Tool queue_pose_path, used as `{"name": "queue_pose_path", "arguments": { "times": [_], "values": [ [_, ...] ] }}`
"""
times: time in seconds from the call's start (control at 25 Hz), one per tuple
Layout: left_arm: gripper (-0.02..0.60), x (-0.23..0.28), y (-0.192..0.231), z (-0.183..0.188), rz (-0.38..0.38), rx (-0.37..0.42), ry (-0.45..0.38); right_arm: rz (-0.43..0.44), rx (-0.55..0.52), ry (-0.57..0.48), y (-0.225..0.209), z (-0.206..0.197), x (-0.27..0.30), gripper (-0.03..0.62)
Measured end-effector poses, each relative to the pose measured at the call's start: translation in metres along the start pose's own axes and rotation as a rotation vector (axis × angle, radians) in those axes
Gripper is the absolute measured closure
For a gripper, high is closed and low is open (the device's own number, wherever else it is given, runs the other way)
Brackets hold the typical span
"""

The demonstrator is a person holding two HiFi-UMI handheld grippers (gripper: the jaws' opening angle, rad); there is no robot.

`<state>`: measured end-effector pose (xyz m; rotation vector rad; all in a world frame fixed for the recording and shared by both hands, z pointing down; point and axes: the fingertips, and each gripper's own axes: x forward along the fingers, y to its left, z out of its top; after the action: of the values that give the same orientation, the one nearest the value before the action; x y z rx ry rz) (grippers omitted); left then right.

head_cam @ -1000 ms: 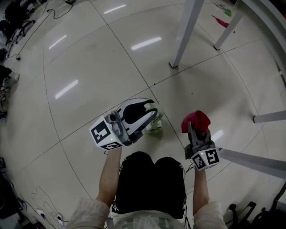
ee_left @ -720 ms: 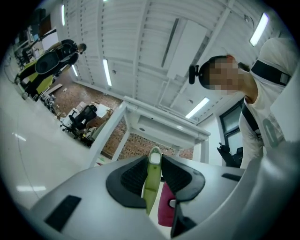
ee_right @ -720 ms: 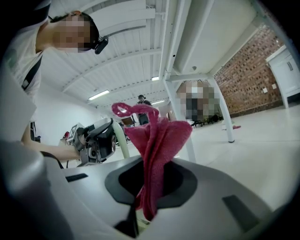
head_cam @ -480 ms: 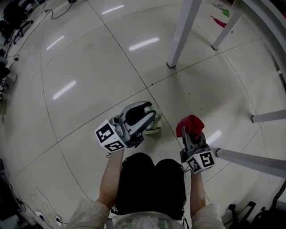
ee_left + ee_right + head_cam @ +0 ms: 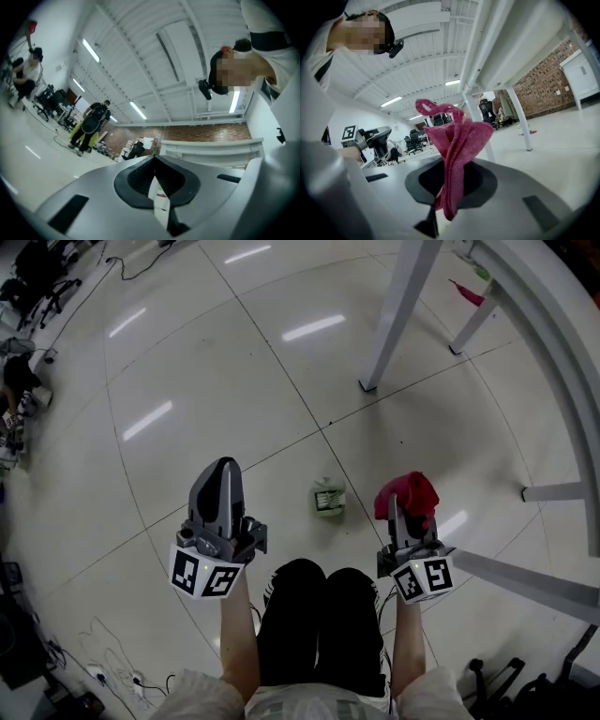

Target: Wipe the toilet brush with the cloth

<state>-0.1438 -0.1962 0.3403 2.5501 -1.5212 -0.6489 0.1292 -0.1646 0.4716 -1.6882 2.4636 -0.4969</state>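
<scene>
The toilet brush [image 5: 328,498], a small green and white thing, stands alone on the pale tiled floor between my two grippers. My left gripper [image 5: 225,468] is well to its left and raised. Its jaws have just closed and are shut with nothing between them; in the left gripper view the left gripper [image 5: 155,161] points up across the room. My right gripper [image 5: 401,509] is right of the brush, shut on a red cloth [image 5: 407,491]. The bunched cloth [image 5: 457,145] sticks up from the jaws in the right gripper view, where the left gripper [image 5: 377,136] also shows.
White table legs [image 5: 396,315] [image 5: 474,319] stand on the far floor, and white bars [image 5: 525,579] [image 5: 562,491] jut in from the right. My legs in black trousers [image 5: 323,624] are just below the brush. Cables [image 5: 103,673] lie at the lower left. People and chairs [image 5: 90,125] are far off.
The left gripper, which had its open jaws around the brush, has swung left and up and shut empty. The brush stays on the floor. The right gripper holds the cloth slightly higher.
</scene>
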Motion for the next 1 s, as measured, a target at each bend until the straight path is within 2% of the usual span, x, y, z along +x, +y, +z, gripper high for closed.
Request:
{"name": "queue_pose_path", "arguments": {
  "times": [0.12, 0.2, 0.36, 0.44, 0.48, 0.56, 0.64, 0.72, 0.84, 1.0],
  "values": [
    [0.578, 0.015, -0.019, 0.094, 0.092, 0.027, 0.012, -0.007, -0.015, 0.000, 0.056, 0.101, -0.005, 0.563],
    [0.578, 0.030, -0.043, 0.172, 0.127, 0.025, 0.026, 0.007, -0.012, 0.000, 0.103, 0.187, -0.011, 0.563],
    [0.578, 0.060, -0.119, 0.344, 0.140, 0.035, 0.114, 0.011, -0.006, 0.017, 0.203, 0.390, -0.040, 0.563],
    [0.578, 0.066, -0.150, 0.407, 0.133, 0.034, 0.144, 0.013, -0.018, 0.017, 0.240, 0.461, -0.054, 0.563],
    [0.578, 0.067, -0.162, 0.427, 0.126, 0.051, 0.156, 0.017, -0.028, 0.014, 0.254, 0.487, -0.060, 0.562],
    [0.578, 0.064, -0.175, 0.447, 0.118, 0.073, 0.156, 0.035, -0.068, 0.000, 0.275, 0.522, -0.073, 0.562],
    [0.578, 0.055, -0.179, 0.458, 0.136, 0.017, 0.105, 0.047, -0.122, -0.018, 0.289, 0.537, -0.091, 0.563],
    [0.578, 0.042, -0.185, 0.467, 0.142, -0.018, 0.077, 0.044, -0.120, -0.027, 0.300, 0.538, -0.107, 0.563],
    [0.578, 0.026, -0.197, 0.475, 0.101, 0.032, 0.098, 0.025, -0.094, -0.030, 0.310, 0.531, -0.124, 0.563],
    [0.578, 0.005, -0.195, 0.471, 0.080, 0.026, 0.106, 0.012, -0.098, -0.012, 0.322, 0.510, -0.135, 0.562]
  ]
}}
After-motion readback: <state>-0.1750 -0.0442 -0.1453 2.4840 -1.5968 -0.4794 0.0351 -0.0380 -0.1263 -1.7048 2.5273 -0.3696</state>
